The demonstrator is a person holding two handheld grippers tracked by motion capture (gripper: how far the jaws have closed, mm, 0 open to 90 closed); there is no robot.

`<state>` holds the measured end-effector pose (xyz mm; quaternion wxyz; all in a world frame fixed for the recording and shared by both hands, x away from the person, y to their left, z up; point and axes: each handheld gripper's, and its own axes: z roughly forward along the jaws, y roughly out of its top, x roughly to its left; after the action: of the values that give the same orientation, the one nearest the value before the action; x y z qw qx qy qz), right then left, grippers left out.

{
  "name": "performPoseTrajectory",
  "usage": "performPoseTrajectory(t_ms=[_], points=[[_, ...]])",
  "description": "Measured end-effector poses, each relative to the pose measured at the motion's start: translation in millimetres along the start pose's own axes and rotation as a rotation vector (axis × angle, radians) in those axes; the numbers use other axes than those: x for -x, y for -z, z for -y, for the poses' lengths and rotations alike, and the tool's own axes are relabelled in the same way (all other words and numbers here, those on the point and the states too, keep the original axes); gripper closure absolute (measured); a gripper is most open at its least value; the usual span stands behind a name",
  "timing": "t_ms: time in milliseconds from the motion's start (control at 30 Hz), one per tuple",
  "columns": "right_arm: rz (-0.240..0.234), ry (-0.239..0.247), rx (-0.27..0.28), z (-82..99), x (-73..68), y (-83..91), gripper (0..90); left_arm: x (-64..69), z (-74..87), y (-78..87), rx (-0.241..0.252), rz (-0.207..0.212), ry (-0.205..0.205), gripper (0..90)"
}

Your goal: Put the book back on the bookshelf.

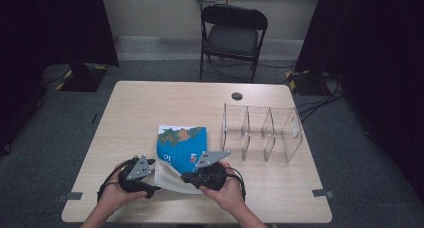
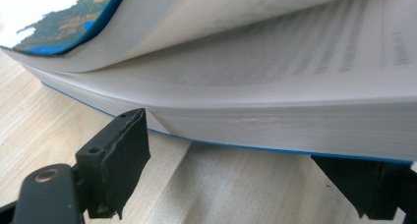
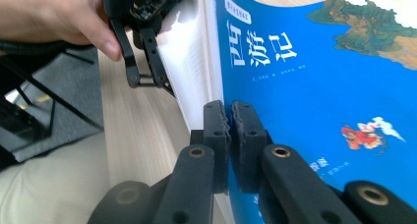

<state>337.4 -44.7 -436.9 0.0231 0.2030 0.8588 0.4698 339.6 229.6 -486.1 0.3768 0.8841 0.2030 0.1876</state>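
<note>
The blue book (image 1: 181, 148) lies on the worktop (image 1: 150, 108), left of the clear organizer (image 1: 262, 133). Its front cover is pinched at the edge by the right gripper (image 3: 229, 117) and raised. The left gripper (image 2: 246, 150) is held released at the page block.

Blue map-patterned book (image 1: 181, 148) cover

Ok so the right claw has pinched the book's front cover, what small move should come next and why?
Probably lift the right claw a little more, peeling the blue cover further off the pages. It is shut on the cover's edge, while the left claw stands open at the page block lying on the table, ready to steady it.
</note>
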Motion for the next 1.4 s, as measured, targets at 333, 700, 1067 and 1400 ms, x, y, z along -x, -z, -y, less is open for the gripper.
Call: performPoseTrajectory(t_ms=[333, 700, 1067, 1400], points=[[-0.008, 0.064, -0.040, 20.2, -11.9, -26.2, 56.1, 6.2, 6.1, -2.9, -0.009, 0.001, -0.019, 15.4], [0.132, 0.305, -0.086, 21.1, -17.7, -43.7, 42.0, 7.1, 7.4, -4.0, -0.005, 0.004, -0.019, 15.2], [0.112, 0.250, -0.087, 17.6, -18.6, -39.1, 53.6, 5.8, 7.0, -3.9, -0.011, 0.005, -0.012, 15.4], [0.088, 0.244, -0.079, 15.0, -20.1, -33.2, 72.5, 6.3, 6.9, -4.7, -0.019, 0.005, -0.006, 15.5]])
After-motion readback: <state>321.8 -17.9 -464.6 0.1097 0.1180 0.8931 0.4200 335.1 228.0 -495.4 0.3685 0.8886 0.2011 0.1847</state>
